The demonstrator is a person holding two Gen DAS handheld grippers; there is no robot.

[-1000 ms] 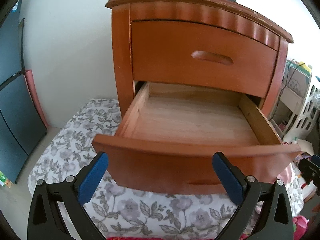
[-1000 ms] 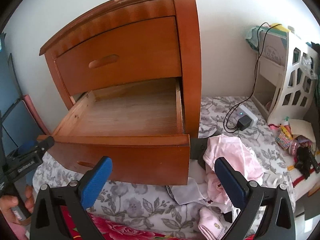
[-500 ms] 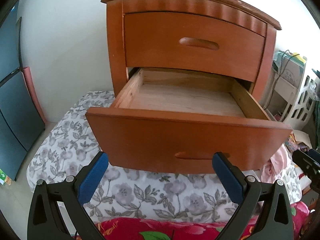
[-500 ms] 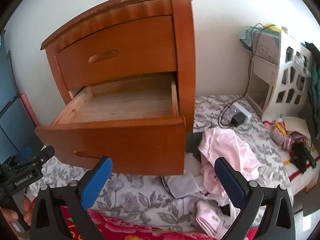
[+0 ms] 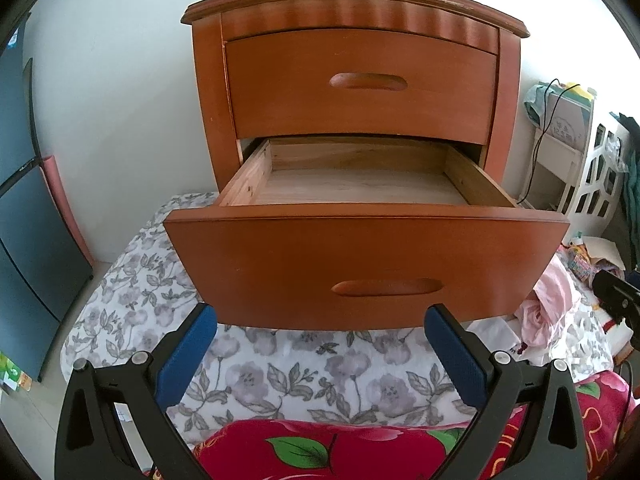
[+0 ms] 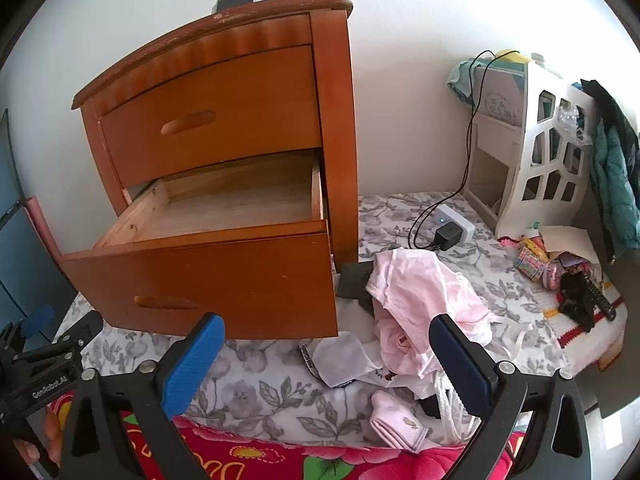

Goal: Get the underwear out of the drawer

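floral bedsheet (image 6: 256, 392) under nightstand (image 5: 360, 12) | bottom drawer (image 5: 360, 264) pulled out, bare wood inside | pink underwear (image 6: 420, 296) heaped on sheet right of drawer | left gripper (image 5: 320, 356) fingers apart, empty | right gripper (image 6: 326, 364) fingers apart, empty

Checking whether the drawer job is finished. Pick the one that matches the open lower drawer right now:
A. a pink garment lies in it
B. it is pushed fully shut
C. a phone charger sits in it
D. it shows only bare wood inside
D: the open lower drawer shows only its bare wooden bottom, while the pink garment lies on the floral sheet beside the nightstand.
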